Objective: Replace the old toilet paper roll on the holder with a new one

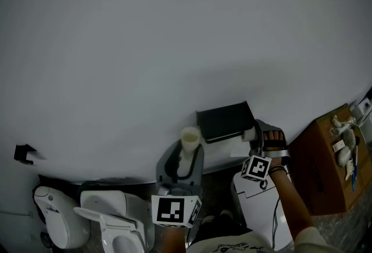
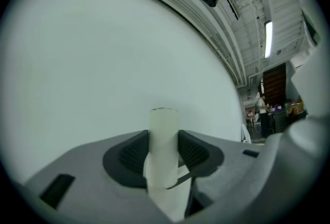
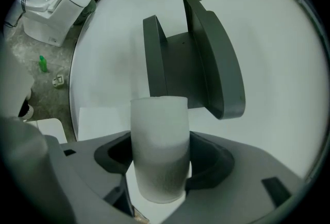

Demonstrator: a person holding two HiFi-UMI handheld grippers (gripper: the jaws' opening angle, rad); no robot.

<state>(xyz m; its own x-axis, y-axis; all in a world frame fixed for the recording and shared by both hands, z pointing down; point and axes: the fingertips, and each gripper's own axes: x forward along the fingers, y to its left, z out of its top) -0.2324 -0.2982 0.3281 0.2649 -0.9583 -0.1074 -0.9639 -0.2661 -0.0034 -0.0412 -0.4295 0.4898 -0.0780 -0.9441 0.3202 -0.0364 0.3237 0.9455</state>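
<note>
Left tongs [image 1: 183, 159] clamped on thin, nearly spent roll [image 1: 190, 138], held apart from holder [image 3: 206, 58] | right tongs [image 3: 160, 158] clamped on fuller new roll [image 3: 159, 135], just before the bare holder | progress: old roll apparently off; remaining: seat new roll, discard old.

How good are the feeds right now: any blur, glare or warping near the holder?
Head view: dim and fisheye-bent, no glare, holder dark but distinct. Left gripper view: heavy warping, dark corners, a bright ceiling light at right, old roll slightly soft. Right gripper view: new roll close to the lens, soft, its lower half shaded; holder sharper behind it.
</note>
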